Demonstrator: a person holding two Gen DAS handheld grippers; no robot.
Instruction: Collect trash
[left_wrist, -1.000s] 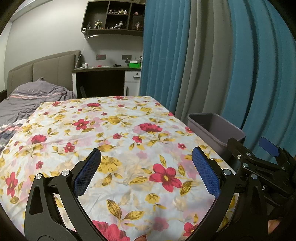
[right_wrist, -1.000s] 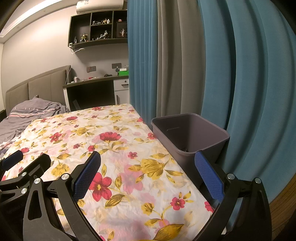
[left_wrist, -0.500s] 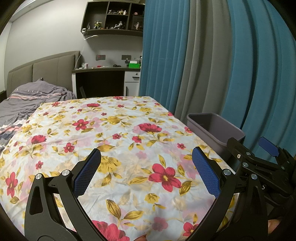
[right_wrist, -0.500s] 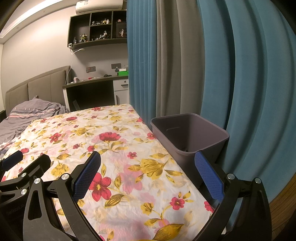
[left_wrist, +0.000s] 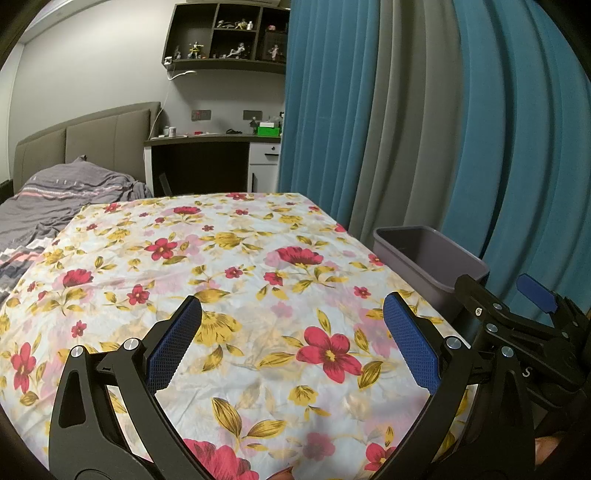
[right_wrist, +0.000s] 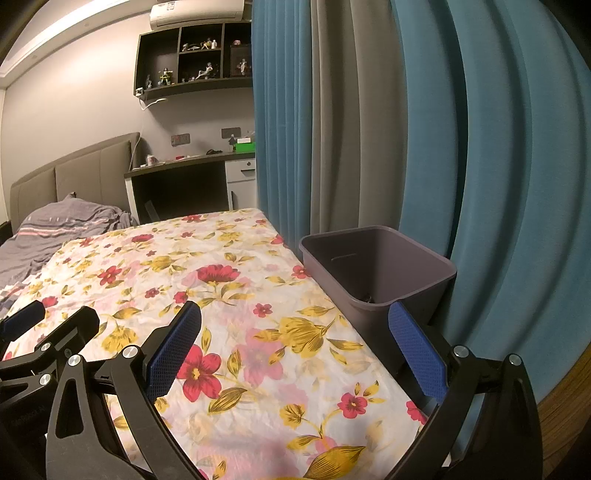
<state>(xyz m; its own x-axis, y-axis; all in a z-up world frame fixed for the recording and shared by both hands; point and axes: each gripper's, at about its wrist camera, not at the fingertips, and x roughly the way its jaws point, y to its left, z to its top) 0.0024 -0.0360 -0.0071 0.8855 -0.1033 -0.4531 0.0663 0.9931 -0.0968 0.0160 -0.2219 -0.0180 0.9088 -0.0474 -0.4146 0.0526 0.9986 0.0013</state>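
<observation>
Holding the left hand-held gripper (left_wrist: 291, 345) and right hand-held gripper (right_wrist: 293, 347) spread and empty above the floral bedspread (left_wrist: 240, 266), we see no trash, only the bin (right_wrist: 376, 273) just beside the bed.

Soft, even indoor light, brightest from a ceiling cove strip (right_wrist: 66, 22) at upper left of the right wrist view; both views sharp, curtains (left_wrist: 424, 129) bowing strongly toward black vignetted corners (typical fisheye), shadows faint
</observation>
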